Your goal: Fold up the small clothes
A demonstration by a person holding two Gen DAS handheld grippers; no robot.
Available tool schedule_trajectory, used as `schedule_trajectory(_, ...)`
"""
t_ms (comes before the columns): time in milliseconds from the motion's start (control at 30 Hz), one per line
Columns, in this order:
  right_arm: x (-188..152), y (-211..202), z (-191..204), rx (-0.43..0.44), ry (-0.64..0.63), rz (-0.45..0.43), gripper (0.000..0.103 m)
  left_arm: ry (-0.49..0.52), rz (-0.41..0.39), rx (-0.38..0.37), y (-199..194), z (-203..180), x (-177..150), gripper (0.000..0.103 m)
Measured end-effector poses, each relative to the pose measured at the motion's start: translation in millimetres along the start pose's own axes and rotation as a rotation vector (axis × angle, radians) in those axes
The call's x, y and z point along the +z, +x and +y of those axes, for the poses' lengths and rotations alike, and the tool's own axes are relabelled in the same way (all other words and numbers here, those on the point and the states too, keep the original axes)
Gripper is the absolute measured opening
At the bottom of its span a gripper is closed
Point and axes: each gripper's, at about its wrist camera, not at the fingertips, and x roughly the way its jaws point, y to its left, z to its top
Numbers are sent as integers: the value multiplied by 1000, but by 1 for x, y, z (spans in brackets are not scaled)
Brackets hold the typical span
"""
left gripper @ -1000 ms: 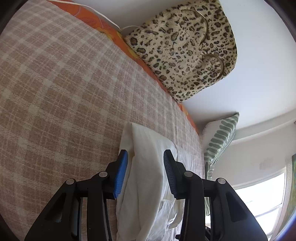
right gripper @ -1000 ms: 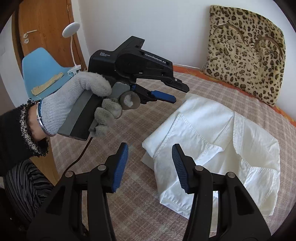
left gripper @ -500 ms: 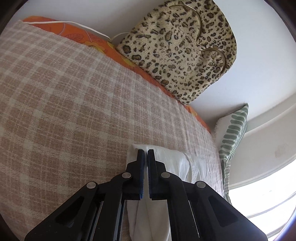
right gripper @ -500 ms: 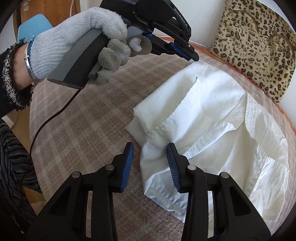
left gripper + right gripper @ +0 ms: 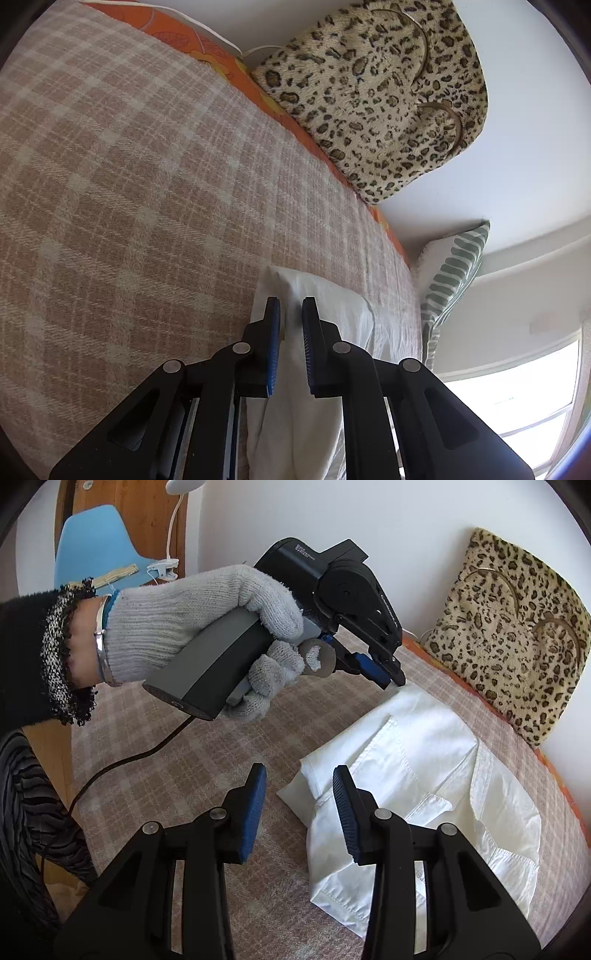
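My left gripper (image 5: 291,314) is opening its jaws, a fold of the white shirt (image 5: 424,775) between them. My right gripper (image 5: 299,786) stands half open, holding nothing; the shirt's corner lies just ahead.

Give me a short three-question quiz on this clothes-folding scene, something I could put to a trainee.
1. True or false: the right gripper is shut on the white shirt.
2. What stands propped behind the shirt? A) a leopard-print bag B) a laptop C) a laundry basket
3. Fill in: the chair in the background is ____ in colour.

Key: 1. False, its jaws stand apart with nothing between them. 2. A. 3. Blue.
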Motion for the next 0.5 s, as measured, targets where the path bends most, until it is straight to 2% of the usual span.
schedule_trajectory(100, 2, 14, 20, -112, -95, 27, 39, 2, -2, -3, 2, 1, -1, 10)
schedule_trajectory(133, 3, 18, 25, -160, -116, 33, 36, 13, -7, 0, 2, 0, -1, 9)
schedule_trajectory(167, 3, 21, 28, -188, -129, 43, 19, 24, -18, 3, 1, -2, -1, 7)
schedule_trajectory(200, 3, 24, 28, -196, -127, 56, 6, 38, -23, 6, 1, -4, -1, 6)
schedule_trajectory(333, 6, 16, 24, -198, -88, 22, 2, 92, -42, 24, -2, -12, -1, 2)
schedule_trajectory(500, 11, -7, 7, -102, 21, -31, 2, 96, -70, 33, -8, -12, 2, 0)
